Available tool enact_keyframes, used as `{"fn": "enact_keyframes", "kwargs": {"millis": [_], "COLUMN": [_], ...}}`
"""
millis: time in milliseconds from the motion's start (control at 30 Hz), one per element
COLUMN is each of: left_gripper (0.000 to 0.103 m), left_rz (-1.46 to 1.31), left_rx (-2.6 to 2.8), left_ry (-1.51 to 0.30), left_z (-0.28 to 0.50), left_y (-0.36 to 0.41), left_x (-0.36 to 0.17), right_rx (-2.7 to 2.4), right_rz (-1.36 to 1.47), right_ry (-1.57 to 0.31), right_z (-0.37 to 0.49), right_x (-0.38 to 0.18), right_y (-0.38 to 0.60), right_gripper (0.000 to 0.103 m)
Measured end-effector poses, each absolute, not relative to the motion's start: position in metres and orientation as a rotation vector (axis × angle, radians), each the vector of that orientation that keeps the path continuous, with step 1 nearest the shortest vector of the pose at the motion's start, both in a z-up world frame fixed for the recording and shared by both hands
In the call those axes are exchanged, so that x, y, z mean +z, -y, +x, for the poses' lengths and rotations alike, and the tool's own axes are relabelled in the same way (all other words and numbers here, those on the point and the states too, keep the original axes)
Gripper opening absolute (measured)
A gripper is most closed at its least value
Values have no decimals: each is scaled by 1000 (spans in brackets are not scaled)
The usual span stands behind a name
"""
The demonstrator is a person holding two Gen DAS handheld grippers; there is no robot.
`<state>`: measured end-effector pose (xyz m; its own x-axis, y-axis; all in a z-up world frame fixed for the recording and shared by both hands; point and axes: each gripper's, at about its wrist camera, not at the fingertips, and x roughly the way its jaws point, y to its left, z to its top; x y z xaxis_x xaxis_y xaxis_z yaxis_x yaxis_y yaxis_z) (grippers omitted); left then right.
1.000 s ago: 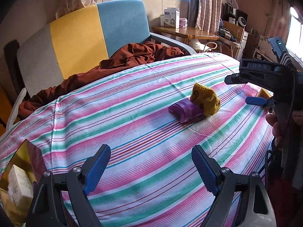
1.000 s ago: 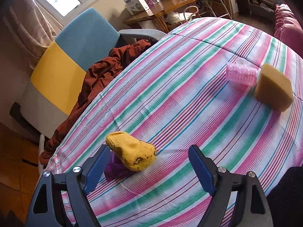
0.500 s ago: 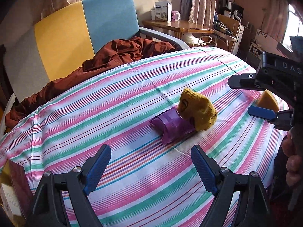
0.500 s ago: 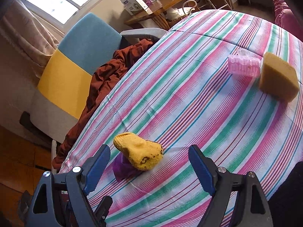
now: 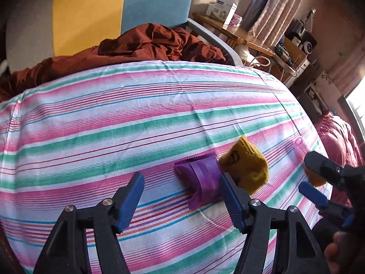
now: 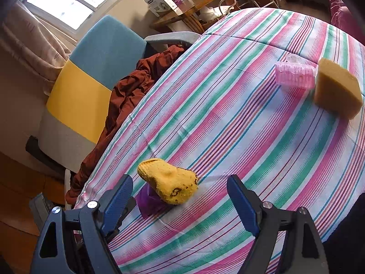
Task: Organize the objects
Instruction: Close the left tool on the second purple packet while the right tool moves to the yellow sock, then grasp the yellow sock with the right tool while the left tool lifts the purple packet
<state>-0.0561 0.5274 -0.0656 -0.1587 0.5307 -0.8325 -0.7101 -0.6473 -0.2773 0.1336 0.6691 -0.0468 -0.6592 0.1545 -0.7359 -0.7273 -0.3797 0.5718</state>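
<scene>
A yellow knitted sock [image 5: 247, 167] [image 6: 170, 181] lies on the striped tablecloth [image 5: 136, 123], partly on top of a purple packet [image 5: 202, 181] [image 6: 149, 202]. My left gripper [image 5: 182, 199] is open, low over the cloth, with the purple packet just ahead of its right finger [image 5: 231, 201]. My right gripper [image 6: 179, 202] is open and empty, with the sock just beyond its fingertips. It also shows at the right edge of the left wrist view [image 5: 319, 182]. A pink hair roller [image 6: 294, 75] and a tan sponge [image 6: 336, 89] lie at the far right.
A chair with yellow, blue and grey panels [image 5: 95, 11] [image 6: 91, 80] stands behind the table with a rust-brown cloth [image 5: 148, 45] draped on it. A wooden side table with a white box [image 6: 163, 1] stands further back. A pink sofa [image 5: 337, 137] is at the right.
My left gripper has moved forward and right, closing in on the purple packet and sock. My right gripper has shifted slightly; the sock now sits a little further between its fingers.
</scene>
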Motion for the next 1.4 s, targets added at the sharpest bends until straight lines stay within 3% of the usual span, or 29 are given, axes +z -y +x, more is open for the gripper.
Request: {"fn": "enact_keyframes", "kwargs": {"millis": [200, 367, 400, 433, 600, 933, 1100, 1400], "left_gripper": [65, 64, 56, 39, 37, 38, 37, 37], "left_rz": [-1313, -1348, -1298, -1267, -1237, -1078, -1105, -1068], "left_rx": [1868, 1843, 1874, 1885, 1873, 1902, 1936, 1930], "left_ry": [-178, -282, -320, -343, -309, -462, -380, -341], "left_z": [-60, -49, -44, -41, -43, 8, 16, 18], "left_y": [-548, -569, -569, -569, -545, -437, -394, -383], "left_x": [-71, -94, -94, -94, -93, -94, -94, -97], "right_rx": [2057, 2045, 2042, 2041, 2054, 2034, 2026, 2009], "right_rz": [-801, -811, -815, -819, -851, -955, -1034, -1228], "right_ry": [-1292, -1284, -1277, -1273, -1232, -1167, -1036, -677], "right_z": [135, 134, 134, 134, 128, 116, 102, 48], "right_x": [-49, -51, -52, -52, -52, -60, -61, -64], "right_y": [-671, -672, -672, -673, -670, -665, -659, -658], "right_gripper": [86, 86, 86, 86, 86, 86, 86, 86]}}
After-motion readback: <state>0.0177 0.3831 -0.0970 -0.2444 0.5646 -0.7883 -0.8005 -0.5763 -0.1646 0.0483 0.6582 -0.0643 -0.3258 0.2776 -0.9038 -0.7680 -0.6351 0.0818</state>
